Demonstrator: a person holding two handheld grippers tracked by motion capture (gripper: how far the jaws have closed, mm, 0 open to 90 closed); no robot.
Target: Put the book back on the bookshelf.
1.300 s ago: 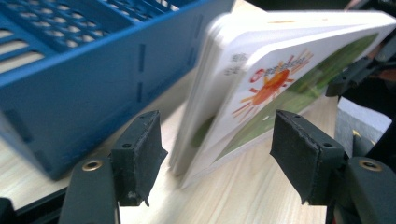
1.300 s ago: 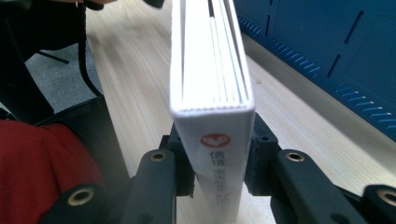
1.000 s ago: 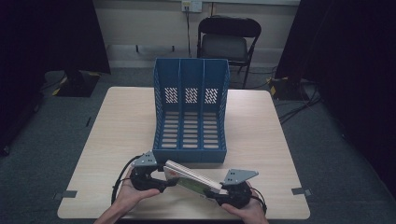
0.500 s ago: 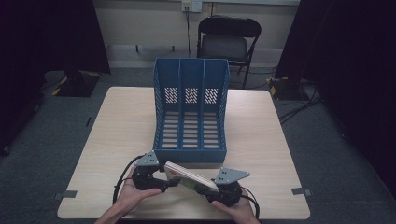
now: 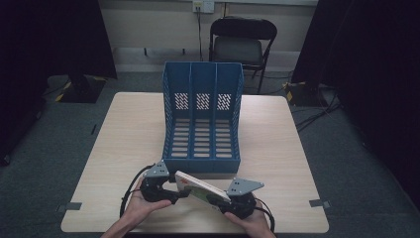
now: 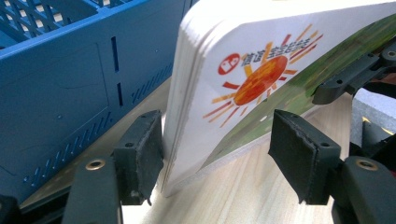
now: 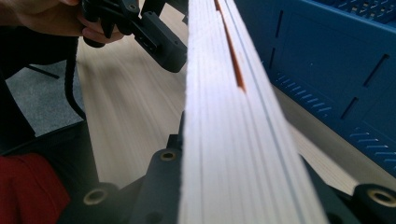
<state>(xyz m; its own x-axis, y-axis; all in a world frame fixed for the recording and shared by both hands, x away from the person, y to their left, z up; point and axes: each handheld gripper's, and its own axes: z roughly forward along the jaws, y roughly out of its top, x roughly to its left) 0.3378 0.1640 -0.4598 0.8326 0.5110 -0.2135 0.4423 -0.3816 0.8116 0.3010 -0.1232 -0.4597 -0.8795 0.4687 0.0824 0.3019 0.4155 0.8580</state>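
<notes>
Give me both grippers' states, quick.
Left gripper: open, jaws astride the book.
Right gripper: shut on the book.

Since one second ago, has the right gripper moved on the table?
Yes. In the high view the right gripper has slid a little toward the left gripper, judged against the blue file rack. It is clamped on the book.

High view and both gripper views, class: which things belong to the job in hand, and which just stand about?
In the job:
board book
left gripper, jaws open around the book's corner
right gripper, clamped on the book's other end
blue file rack

Standing about:
folding chair
wall socket
</notes>
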